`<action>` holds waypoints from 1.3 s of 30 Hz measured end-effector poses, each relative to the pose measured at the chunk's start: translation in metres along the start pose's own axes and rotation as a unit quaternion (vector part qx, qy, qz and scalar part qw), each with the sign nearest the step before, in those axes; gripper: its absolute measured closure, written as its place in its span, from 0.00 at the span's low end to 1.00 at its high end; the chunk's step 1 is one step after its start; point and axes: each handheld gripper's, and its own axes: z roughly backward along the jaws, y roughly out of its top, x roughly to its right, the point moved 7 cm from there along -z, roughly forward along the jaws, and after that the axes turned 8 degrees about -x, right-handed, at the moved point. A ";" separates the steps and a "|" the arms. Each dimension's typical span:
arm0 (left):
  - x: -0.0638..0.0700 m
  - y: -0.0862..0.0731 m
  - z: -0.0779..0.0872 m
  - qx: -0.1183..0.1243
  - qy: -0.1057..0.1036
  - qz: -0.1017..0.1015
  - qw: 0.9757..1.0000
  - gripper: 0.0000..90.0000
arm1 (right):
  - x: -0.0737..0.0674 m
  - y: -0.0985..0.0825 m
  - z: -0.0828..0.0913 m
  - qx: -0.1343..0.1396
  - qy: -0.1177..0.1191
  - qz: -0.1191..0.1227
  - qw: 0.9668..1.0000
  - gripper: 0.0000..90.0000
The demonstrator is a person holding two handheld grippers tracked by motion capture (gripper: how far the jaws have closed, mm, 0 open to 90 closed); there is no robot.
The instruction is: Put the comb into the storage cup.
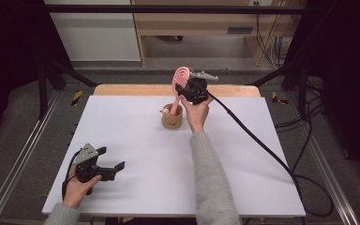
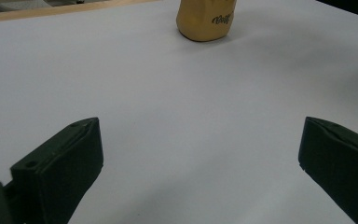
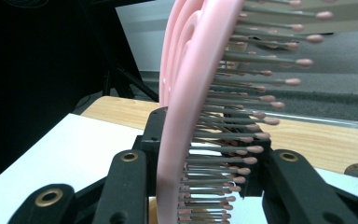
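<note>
A pink hairbrush (image 1: pixel 182 77) with grey, pink-tipped bristles stands upright over a tan cup (image 1: pixel 172 118) at the back middle of the white table (image 1: pixel 145 140). Its handle reaches down into the cup. My right gripper (image 1: pixel 183 90) is shut on the brush just below its head. In the right gripper view the brush (image 3: pixel 191 93) rises between the two black jaws of the right gripper (image 3: pixel 205 186), bristles to the right. My left gripper (image 1: pixel 111 158) rests on the table at the front left, open with nothing between its jaws. The left gripper view looks past the left gripper (image 2: pixel 200 154) to the cup (image 2: pixel 205 21) far ahead.
A small object (image 1: pixel 163 111) pokes out at the cup's left rim. The right gripper's black cable (image 1: pixel 253 136) trails across the table's right side to the floor. A wooden strip (image 1: pixel 122 90) borders the table's far edge, with dark frame bars beyond.
</note>
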 end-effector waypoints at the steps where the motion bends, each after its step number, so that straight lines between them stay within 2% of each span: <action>1: 0.000 0.000 0.000 0.000 0.000 0.000 1.000 0.00 | 0.001 -0.001 0.000 -0.001 0.001 -0.001 1.000 0.70; 20: 0.000 0.000 0.000 0.000 -0.001 -0.001 1.000 0.00 | 0.006 -0.016 -0.006 -0.004 0.010 -0.022 1.000 0.70; 39: 0.000 0.000 -0.001 -0.001 0.000 -0.001 1.000 0.00 | 0.021 -0.020 -0.003 0.002 0.014 -0.052 0.999 0.69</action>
